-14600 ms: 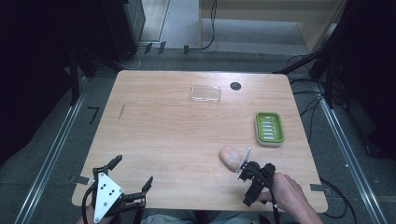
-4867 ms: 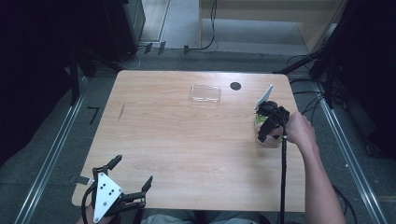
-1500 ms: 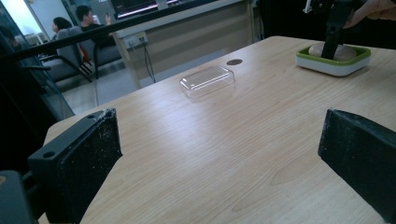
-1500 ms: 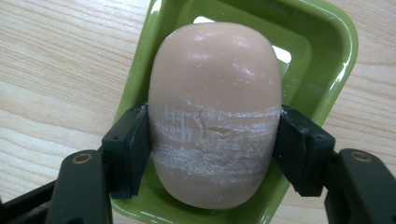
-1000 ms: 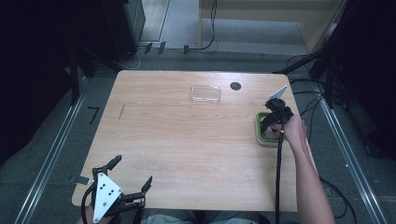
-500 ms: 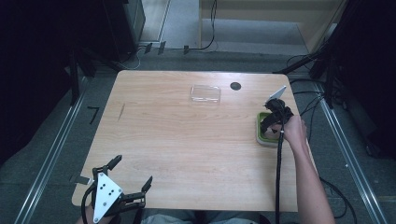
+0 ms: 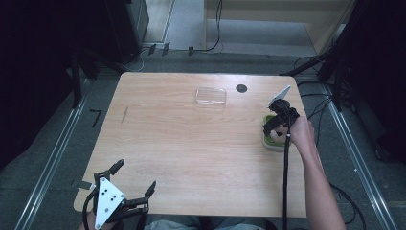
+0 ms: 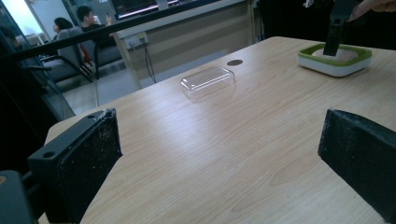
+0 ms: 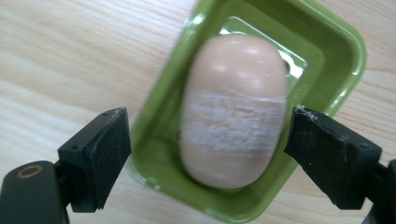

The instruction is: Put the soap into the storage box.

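Little had shifted in the last second: the right gripper [image 7: 274,128] still hung over the green soap dish [image 9: 336,42] at the desk's [image 7: 191,143] three o'clock edge. Its jaws stood wide apart, released, flanking but not touching the pale pink soap bar [image 9: 233,109], which lay inside the dish. At seven o'clock, the left gripper [image 7: 131,184] rested with jaws spread, holding nothing. A clear plastic lid [image 7: 210,96] lay toward twelve o'clock.
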`<state>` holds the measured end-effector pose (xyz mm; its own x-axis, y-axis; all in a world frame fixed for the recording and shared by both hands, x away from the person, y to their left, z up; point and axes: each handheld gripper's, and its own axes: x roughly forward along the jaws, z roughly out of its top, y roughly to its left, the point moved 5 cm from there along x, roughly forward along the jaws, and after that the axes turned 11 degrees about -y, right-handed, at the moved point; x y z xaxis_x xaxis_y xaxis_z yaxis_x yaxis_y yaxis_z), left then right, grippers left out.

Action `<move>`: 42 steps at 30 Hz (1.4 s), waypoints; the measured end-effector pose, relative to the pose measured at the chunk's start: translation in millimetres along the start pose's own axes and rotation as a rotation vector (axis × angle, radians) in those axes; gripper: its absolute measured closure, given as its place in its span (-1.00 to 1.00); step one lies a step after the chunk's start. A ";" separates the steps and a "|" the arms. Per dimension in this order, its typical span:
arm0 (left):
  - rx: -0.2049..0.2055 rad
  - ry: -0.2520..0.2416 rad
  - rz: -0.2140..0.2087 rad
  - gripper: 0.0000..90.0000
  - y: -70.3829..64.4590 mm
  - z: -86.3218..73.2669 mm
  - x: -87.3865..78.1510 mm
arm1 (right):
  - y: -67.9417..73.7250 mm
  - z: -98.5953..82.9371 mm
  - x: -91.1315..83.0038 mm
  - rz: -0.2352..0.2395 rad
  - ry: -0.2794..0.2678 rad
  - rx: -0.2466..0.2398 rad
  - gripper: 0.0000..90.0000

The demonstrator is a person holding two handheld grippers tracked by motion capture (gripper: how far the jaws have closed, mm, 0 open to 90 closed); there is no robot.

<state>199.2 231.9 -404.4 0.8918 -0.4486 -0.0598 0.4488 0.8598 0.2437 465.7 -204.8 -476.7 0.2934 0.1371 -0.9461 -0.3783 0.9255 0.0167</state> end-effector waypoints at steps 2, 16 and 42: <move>0.003 0.002 -0.003 -1.00 -0.7 -0.1 0.4 | 6.1 0.4 -4.5 0.003 0.002 -0.019 -0.77; 0.004 -0.002 -0.001 -1.00 -0.8 0.2 -0.9 | 53.7 -1.9 -38.1 0.050 -0.028 -0.149 -0.80; 0.007 -0.001 -0.005 -1.00 -1.6 0.3 -0.2 | 165.1 -58.2 -40.4 0.101 0.029 -0.482 -0.81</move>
<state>198.3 230.5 -404.5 0.8893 -0.4534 -0.0601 0.4532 0.8555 0.2504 340.4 -78.1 -454.6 0.2127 0.2011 -0.9562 -0.7687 0.6385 -0.0367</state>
